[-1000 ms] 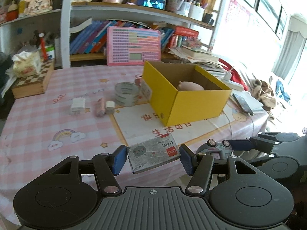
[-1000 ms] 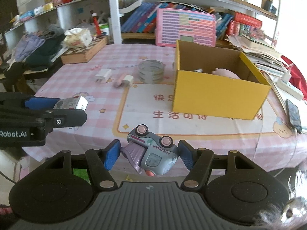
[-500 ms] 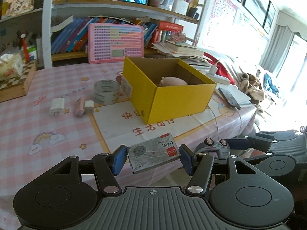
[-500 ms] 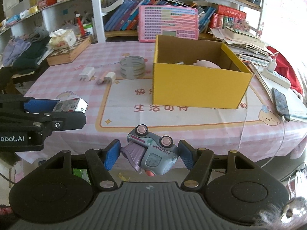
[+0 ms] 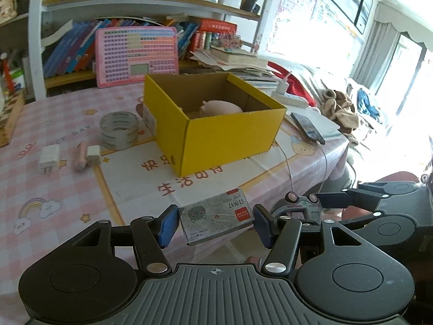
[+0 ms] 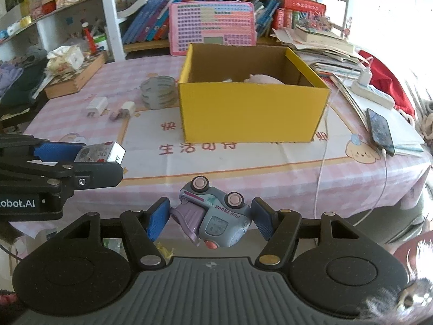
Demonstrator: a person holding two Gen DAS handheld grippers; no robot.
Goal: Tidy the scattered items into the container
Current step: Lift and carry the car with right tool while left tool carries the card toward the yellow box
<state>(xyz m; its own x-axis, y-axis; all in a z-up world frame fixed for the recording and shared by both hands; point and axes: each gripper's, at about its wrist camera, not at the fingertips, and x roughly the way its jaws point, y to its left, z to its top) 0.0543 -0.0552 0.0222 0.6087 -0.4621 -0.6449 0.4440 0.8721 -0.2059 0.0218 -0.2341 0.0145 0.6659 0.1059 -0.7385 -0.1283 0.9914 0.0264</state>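
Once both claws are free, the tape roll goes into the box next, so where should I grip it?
The tape roll lies flat on the tablecloth, hole upward, left of the yellow box. Probably best to come straight down from above, one finger in the hole and one outside, pinching the wall on the side away from the box, where the cloth is bare.

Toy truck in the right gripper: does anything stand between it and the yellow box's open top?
Nothing visible does. The right gripper holds the toy truck at the table's near edge, and only bare tablecloth lies between it and the yellow box. The tape roll sits off to the box's left.
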